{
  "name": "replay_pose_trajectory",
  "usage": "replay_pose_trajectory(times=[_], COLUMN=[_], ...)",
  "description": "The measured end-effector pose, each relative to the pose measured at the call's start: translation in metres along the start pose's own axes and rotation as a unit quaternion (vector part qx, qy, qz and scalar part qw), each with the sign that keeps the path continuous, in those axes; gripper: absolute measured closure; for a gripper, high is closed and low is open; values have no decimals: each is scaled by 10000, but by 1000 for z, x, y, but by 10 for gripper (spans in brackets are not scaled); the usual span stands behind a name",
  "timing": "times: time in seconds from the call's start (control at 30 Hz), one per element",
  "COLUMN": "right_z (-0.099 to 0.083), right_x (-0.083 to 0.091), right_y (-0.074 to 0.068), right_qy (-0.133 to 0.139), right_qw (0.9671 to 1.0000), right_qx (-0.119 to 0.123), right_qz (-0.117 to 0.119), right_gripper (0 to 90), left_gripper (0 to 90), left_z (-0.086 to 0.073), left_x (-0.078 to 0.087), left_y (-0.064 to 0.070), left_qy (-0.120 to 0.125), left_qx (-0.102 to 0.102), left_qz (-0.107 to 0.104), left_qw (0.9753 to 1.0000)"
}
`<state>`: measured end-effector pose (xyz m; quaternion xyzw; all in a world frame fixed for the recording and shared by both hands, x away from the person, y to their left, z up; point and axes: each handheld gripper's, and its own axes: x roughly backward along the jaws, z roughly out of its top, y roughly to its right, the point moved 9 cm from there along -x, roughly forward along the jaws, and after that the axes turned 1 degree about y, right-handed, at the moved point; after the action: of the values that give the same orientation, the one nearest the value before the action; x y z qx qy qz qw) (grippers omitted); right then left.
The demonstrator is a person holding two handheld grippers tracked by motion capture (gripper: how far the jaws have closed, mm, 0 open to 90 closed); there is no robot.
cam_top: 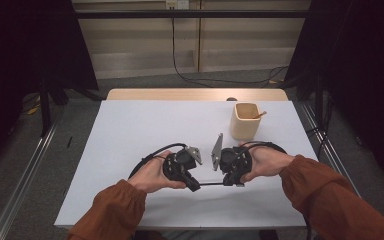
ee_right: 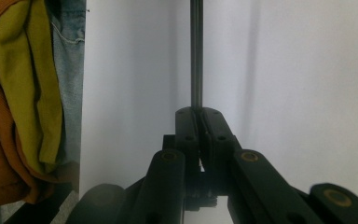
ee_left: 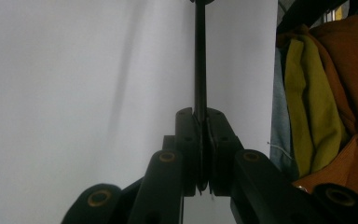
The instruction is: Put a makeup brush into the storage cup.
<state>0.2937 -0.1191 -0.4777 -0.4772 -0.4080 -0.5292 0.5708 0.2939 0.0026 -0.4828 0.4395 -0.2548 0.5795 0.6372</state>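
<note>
Because both tools, left and right, clamp opposite ends of one thin black rod low over the counter, pulling unevenly could slip it free.

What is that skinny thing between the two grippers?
A thin dark rod spans the gap from the left gripper to the right gripper, each shut on one end; the high view shows it.
</note>
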Motion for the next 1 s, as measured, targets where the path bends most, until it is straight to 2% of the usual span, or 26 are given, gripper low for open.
replay_pose_trajectory(times=[0.1, 0.2, 0.23, 0.3, 0.47, 0.5, 0.53, 0.63, 0.83, 0.87, 0.9, 0.93, 0.97, 1.0], right_z=[1, 2, 2, 2, 1, 2, 2, 4, 4, 5, 5, 6, 6, 6], right_x=[0, 1, 2, 1, -2, -2, -2, 1, 0, 0, 0, 0, -1, -1], right_y=[0, 1, 1, 1, 2, 2, 3, 3, 5, 6, 7, 7, 8, 8], right_qy=[39, 140, 178, 223, 336, 365, 422, 572, 590, 627, 660, 681, 763, 763], right_qw=[10000, 9999, 9998, 9997, 9994, 9993, 9990, 9982, 9980, 9977, 9975, 9974, 9967, 9967], right_qx=[2, 3, 11, -15, -68, -97, -106, -163, -219, -257, -241, -250, -256, -256], right_qz=[35, 37, 66, 63, 74, 68, 45, 4, -26, -46, -41, -51, -77, -77], right_gripper=[854, 846, 842, 831, 761, 729, 701, 603, 424, 390, 372, 341, 295, 295], left_gripper=[853, 854, 854, 855, 855, 854, 854, 854, 854, 854, 854, 854, 854, 854], left_z=[0, -1, -1, -1, 0, -1, 0, 0, 1, 0, -2, -1, -1, -1], left_x=[2, 3, 3, 3, 2, 2, 2, 2, 5, 5, 6, 6, 7, 7], left_y=[2, 1, 3, 3, 4, 4, 5, 3, 3, 2, 1, 2, 3, 3], left_qy=[44, 39, 82, 119, 148, 94, 139, 171, 252, 254, 158, 233, 245, 217], left_qx=[77, 16, 82, 84, 73, 32, 95, 102, 139, 160, 42, 135, 136, 92], left_qz=[-78, -70, -88, -48, -100, -118, -105, -117, -93, -85, -86, -68, -86, -94], left_qw=[9999, 10000, 9999, 9999, 9998, 9999, 9998, 9997, 9995, 9995, 9998, 9996, 9996, 9997])
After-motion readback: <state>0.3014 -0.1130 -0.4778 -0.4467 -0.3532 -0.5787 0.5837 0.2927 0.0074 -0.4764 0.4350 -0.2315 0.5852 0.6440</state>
